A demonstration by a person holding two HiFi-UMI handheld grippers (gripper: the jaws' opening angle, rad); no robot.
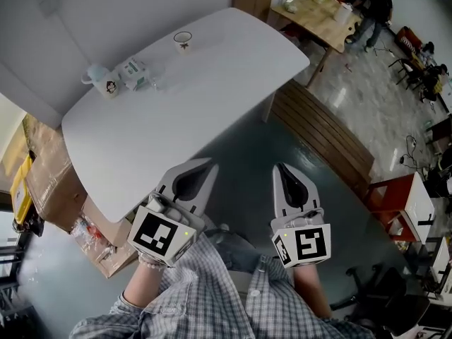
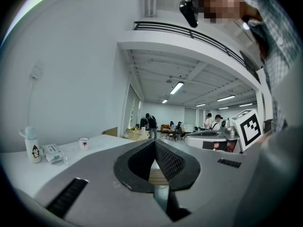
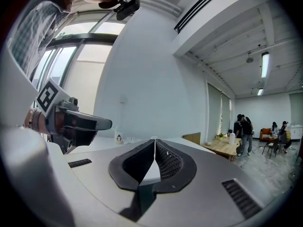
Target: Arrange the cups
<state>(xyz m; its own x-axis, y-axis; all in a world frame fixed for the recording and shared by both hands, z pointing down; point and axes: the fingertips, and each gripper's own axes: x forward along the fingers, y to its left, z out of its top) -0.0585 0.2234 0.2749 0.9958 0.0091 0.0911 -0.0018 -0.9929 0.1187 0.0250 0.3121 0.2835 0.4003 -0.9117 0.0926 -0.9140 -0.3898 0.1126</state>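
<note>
Two cups stand on the white table (image 1: 176, 119), both in the upper left of the head view. A small white cup (image 1: 183, 41) with a red leaf mark sits near the far edge. A taller penguin-print cup (image 1: 106, 82) with a lid and side handle is toward the left end, just beside a small carton (image 1: 133, 73).

Your left gripper (image 1: 208, 164) and right gripper (image 1: 281, 167) are low in the frame, off the table's near edge and well apart from both cups. Each has its jaws pressed together with nothing between them, so you'll need to spread them before either pickup.

The small cup looks light, rigid and smooth-walled, and probably slick. You could pinch its wall with one jaw inside the rim and one outside, squeezing gently in case it's brittle. The penguin-print cup is taller and likelier to tip. Take it across the body below the lid, not by the handle, and keep it upright.
</note>
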